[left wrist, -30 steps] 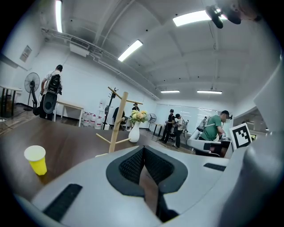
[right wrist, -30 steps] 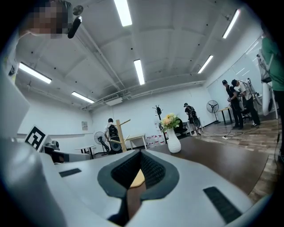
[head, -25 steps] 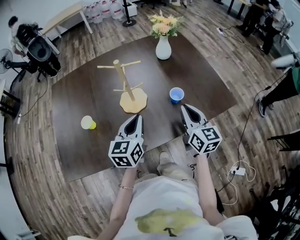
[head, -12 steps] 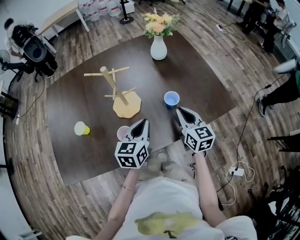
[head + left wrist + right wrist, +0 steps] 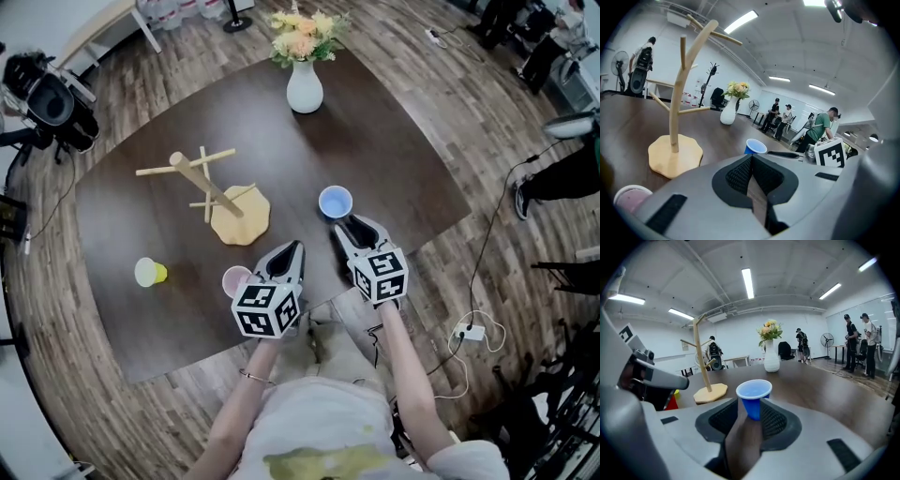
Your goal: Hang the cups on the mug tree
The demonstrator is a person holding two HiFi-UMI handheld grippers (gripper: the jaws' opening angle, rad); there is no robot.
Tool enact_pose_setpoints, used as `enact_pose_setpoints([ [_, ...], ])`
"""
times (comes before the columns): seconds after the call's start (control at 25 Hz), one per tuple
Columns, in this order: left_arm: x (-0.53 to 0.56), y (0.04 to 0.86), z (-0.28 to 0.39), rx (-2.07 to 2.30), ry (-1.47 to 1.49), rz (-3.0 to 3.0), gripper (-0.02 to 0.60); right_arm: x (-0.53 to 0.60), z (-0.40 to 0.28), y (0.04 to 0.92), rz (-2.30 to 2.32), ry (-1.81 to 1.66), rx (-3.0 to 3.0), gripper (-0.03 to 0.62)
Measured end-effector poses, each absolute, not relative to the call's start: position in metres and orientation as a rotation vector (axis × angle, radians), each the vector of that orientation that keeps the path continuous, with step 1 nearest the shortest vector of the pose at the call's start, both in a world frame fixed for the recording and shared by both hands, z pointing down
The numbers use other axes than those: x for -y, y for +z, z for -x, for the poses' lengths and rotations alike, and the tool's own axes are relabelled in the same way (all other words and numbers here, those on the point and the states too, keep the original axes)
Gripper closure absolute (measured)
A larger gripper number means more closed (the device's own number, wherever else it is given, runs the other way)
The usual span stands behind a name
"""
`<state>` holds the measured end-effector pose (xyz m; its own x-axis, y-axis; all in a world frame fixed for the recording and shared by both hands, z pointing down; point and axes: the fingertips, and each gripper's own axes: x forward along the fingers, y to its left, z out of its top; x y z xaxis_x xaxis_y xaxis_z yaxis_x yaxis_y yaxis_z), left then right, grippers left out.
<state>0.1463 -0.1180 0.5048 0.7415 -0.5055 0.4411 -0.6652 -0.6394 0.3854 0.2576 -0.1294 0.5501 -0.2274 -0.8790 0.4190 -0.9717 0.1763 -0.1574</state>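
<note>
The wooden mug tree stands bare on its base left of the table's middle and shows as the mug tree in the left gripper view. A blue cup stands upright just ahead of my right gripper. In the right gripper view the blue cup sits at the tips of the right gripper, whose jaws are opening without touching it. A pink cup stands just left of my left gripper. The left gripper is shut and holds nothing. A yellow cup lies on its side at the left.
A white vase with flowers stands at the far side of the dark table. Camera gear is on the floor at the far left. Cables and a power strip lie on the floor at the right. People stand in the background.
Both grippers have moved forward over the table's near edge. The right one has come up close behind the blue cup, and the pink cup has come into view beside the left one.
</note>
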Motion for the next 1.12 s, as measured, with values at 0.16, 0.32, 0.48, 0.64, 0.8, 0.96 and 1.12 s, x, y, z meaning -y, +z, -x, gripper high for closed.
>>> enact_pose_setpoints([
  [0.16, 0.129, 0.509, -0.152, 0.881, 0.392, -2.393, 0.558, 0.141, -0.258, 0.565, -1.768, 0.582, 2.188, 0.395],
  [0.32, 0.135, 0.515, -0.155, 0.883, 0.391, -2.373, 0.558, 0.154, -0.256, 0.573, -1.741, 0.535, 2.178, 0.31],
  [0.48, 0.139, 0.52, -0.155, 0.887, 0.393, -2.359, 0.558, 0.169, -0.255, 0.579, -1.717, 0.498, 2.165, 0.267],
  [0.64, 0.14, 0.523, -0.157, 0.882, 0.395, -2.354, 0.558, 0.181, -0.256, 0.582, -1.708, 0.449, 2.151, 0.244],
  [0.8, 0.138, 0.522, -0.157, 0.888, 0.392, -2.342, 0.558, 0.188, -0.253, 0.583, -1.685, 0.451, 2.166, 0.24],
  [0.96, 0.137, 0.523, -0.156, 0.896, 0.385, -2.333, 0.558, 0.191, -0.253, 0.586, -1.671, 0.458, 2.168, 0.241],
  [1.12, 0.136, 0.521, -0.155, 0.909, 0.373, -2.33, 0.558, 0.192, -0.256, 0.584, -1.683, 0.469, 2.173, 0.272],
])
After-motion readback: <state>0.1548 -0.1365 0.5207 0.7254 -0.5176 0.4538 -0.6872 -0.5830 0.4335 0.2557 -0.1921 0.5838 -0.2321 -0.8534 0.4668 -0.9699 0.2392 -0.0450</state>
